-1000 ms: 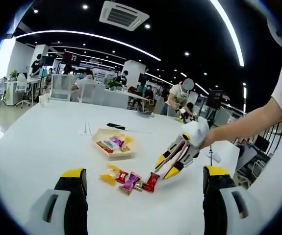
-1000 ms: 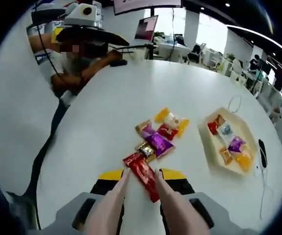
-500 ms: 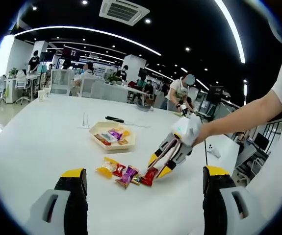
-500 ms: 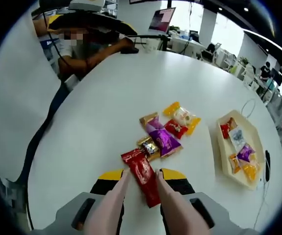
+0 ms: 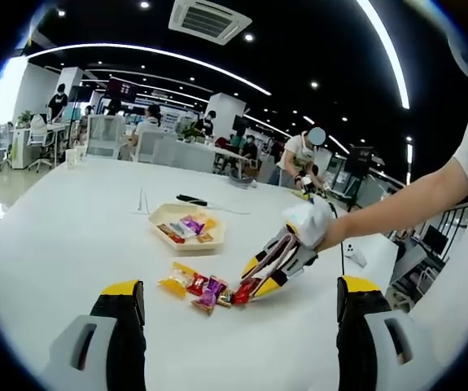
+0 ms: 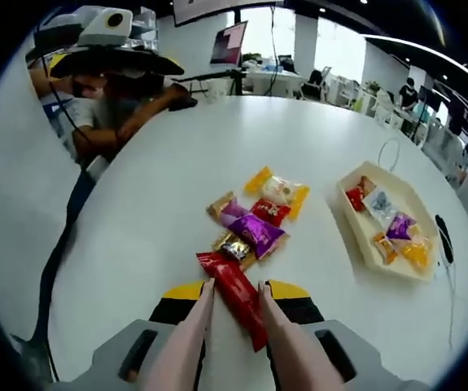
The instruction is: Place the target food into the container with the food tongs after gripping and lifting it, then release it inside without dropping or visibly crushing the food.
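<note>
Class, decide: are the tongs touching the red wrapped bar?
Touching. The right gripper view shows the tongs' tips pressed against both sides of the red wrapped bar.

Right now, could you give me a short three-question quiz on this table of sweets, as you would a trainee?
1. True or false: the tray already holds some sweets.
2. What lies between the tongs of the right hand-held gripper? A) a long red packet B) a purple sweet C) nothing
3. Fill in: the left hand-held gripper stands ___.

Key: 1 true; 2 A, though I cannot tell whether the tongs press it; 3 open.
</note>
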Demonstrator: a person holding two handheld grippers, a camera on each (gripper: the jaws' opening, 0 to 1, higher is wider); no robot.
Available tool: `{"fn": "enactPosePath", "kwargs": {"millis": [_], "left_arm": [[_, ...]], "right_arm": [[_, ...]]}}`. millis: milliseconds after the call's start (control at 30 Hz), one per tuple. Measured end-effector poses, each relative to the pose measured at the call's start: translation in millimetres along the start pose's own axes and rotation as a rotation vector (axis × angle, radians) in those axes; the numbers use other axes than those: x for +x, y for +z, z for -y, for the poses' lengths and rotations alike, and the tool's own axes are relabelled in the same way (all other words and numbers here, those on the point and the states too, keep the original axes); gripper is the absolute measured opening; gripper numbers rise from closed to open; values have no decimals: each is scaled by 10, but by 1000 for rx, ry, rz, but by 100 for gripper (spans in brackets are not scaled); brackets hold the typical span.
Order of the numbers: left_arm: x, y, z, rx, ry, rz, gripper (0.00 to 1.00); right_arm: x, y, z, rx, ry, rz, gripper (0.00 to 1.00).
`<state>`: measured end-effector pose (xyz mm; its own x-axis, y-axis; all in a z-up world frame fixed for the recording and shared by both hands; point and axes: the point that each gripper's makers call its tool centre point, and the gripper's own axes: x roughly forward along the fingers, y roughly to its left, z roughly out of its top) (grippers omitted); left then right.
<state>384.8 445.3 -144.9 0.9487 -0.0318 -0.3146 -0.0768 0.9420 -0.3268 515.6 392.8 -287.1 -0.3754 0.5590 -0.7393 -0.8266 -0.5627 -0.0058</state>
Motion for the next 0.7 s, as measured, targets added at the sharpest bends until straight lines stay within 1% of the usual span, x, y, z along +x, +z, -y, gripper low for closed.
{"fn": "enactPosePath", "kwargs": {"millis": [67, 133, 167, 233, 300, 367, 400, 433, 467, 533, 633, 700], "left_arm": [[23, 0, 3, 0, -5, 1, 99], [48, -9, 4, 5, -10, -11, 99], [23, 28, 29, 17, -13, -13, 99], [17, 56, 28, -4, -16, 9, 99], [33, 23, 13, -14, -19, 8, 99], [58, -10, 8, -20, -25, 1, 99], [89, -35, 16, -21, -38, -5, 99], [109, -35, 29, -22, -46, -9, 99], [121, -30, 41, -23, -51, -13, 99], [123, 12, 66, -21, -61, -10, 99], [118, 99, 69, -28, -66, 12, 99], [125, 138, 42, -36, -66, 28, 99]], "right_arm": [[-8, -11, 9, 11, -12, -10, 27], [-39, -58, 52, 99, -52, -67, 27], [-82, -120, 80, 232, -95, -156, 28], [-74, -109, 70, 217, -82, -138, 28], [-101, -155, 70, 200, -92, -126, 28], [-128, -176, 97, 218, -115, -119, 28], [-185, -171, 119, 240, -131, -116, 28], [-224, -136, 124, 237, -135, -87, 28], [-254, -148, 125, 227, -135, -84, 28], [-277, -192, 138, 141, -123, -87, 28], [-247, -259, 84, 46, -89, -109, 28], [-198, -288, 68, 23, -87, -131, 28]]}}
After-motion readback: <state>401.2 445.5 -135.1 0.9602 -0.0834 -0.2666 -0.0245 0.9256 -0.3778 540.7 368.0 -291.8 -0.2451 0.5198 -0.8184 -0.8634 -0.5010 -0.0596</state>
